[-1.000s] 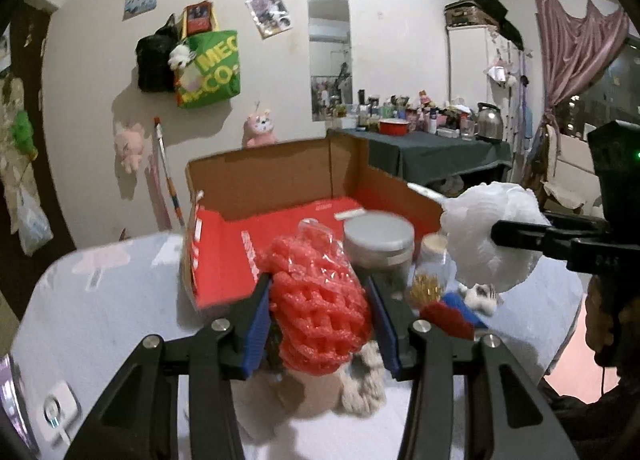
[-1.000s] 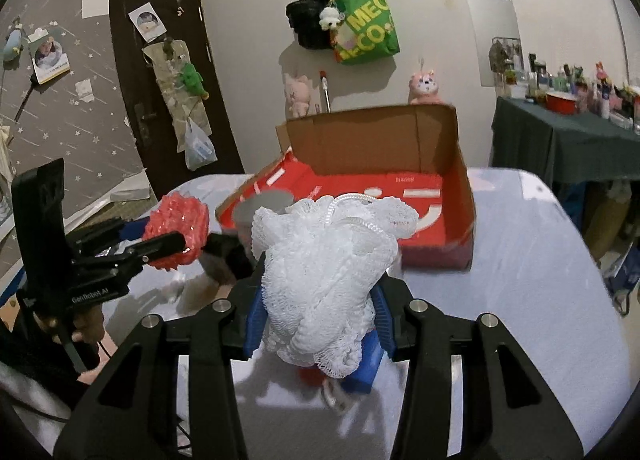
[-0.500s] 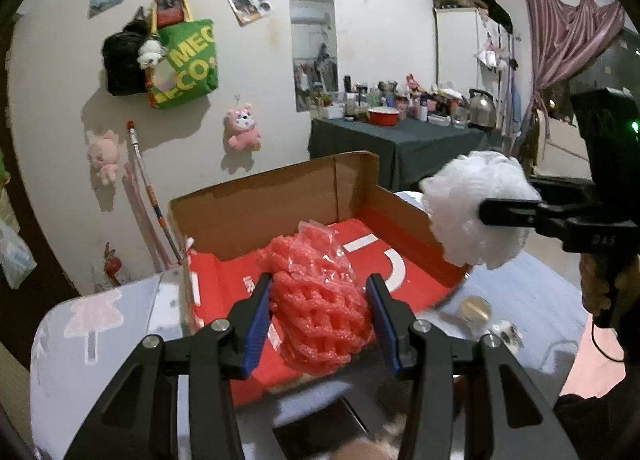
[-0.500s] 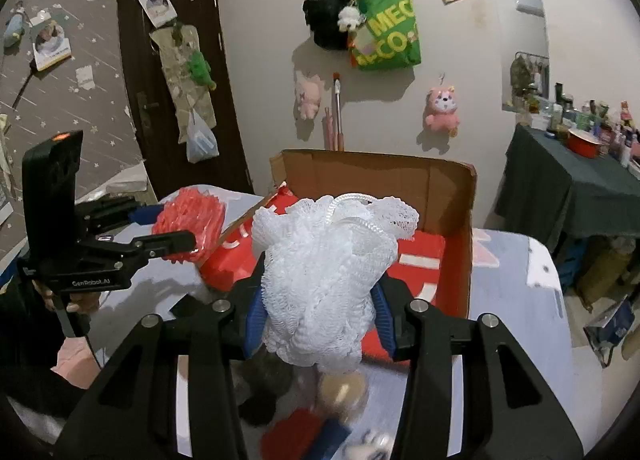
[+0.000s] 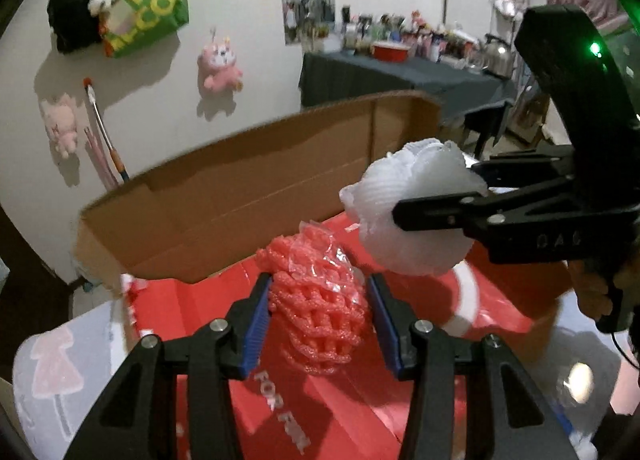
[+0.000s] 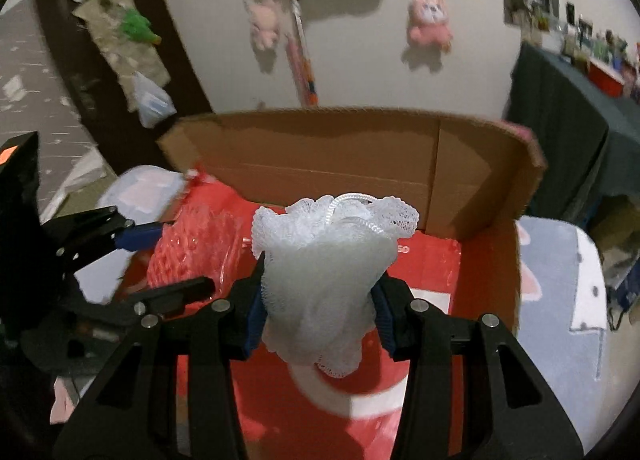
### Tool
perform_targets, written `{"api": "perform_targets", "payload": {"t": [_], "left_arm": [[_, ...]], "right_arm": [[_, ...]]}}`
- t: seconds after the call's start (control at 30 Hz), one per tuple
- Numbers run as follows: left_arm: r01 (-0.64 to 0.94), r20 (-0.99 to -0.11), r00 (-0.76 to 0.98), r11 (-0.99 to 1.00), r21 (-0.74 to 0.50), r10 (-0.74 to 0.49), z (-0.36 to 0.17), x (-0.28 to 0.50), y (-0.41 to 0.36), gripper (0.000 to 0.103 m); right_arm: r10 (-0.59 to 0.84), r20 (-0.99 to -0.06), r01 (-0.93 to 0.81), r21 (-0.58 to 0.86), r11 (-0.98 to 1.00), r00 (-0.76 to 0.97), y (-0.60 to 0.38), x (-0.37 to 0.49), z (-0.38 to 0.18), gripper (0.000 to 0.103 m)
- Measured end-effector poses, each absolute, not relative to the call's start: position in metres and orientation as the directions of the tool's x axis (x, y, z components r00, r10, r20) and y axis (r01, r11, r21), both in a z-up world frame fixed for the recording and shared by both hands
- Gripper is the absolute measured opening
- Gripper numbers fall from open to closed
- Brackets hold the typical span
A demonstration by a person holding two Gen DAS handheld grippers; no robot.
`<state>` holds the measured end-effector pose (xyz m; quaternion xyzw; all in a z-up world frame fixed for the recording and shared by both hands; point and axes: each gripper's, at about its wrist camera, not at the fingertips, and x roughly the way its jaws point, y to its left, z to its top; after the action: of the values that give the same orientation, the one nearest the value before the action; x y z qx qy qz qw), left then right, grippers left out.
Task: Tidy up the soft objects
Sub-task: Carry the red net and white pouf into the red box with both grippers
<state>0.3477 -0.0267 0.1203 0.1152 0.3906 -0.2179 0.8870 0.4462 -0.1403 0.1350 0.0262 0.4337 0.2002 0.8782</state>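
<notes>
My left gripper (image 5: 318,310) is shut on a red foam net wad (image 5: 318,308) and holds it over the red floor of an open cardboard box (image 5: 248,196). My right gripper (image 6: 320,300) is shut on a white mesh bath pouf (image 6: 328,268), also above the box floor (image 6: 432,272). In the left wrist view the pouf (image 5: 416,220) and the right gripper (image 5: 404,216) hang just right of the red wad. In the right wrist view the red wad (image 6: 192,248) and the left gripper (image 6: 168,256) sit at the left.
The box has tall brown back and side walls (image 6: 480,180) and stands on a pale cloth-covered table (image 5: 52,376). A dark table with bottles and a kettle (image 5: 400,72) stands behind. Plush toys (image 5: 218,64) and a green bag (image 5: 148,0) hang on the wall.
Both grippers have swept forward from the table's clutter to above the box floor, each still gripping its soft object. The jar and small items have dropped out of view.
</notes>
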Motion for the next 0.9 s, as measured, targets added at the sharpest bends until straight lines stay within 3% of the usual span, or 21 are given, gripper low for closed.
{"api": "perform_targets", "payload": {"t": [0.43, 0.9], "left_arm": [[0.404, -0.815, 0.524, 0.915, -0.017, -0.246, 0.070, 0.402, -0.024, 0.052], [0.394, -0.813, 0.532, 0.919, -0.009, -0.236, 0.068, 0.411, -0.024, 0.060]], "right_arm": [[0.378, -0.815, -0.207, 0.317, 0.926, 0.440, -0.152, 0.508, 0.076, 0.045], [0.350, -0.821, -0.174, 0.304, 0.937, 0.451, -0.157, 0.504, 0.076, 0.056]]}}
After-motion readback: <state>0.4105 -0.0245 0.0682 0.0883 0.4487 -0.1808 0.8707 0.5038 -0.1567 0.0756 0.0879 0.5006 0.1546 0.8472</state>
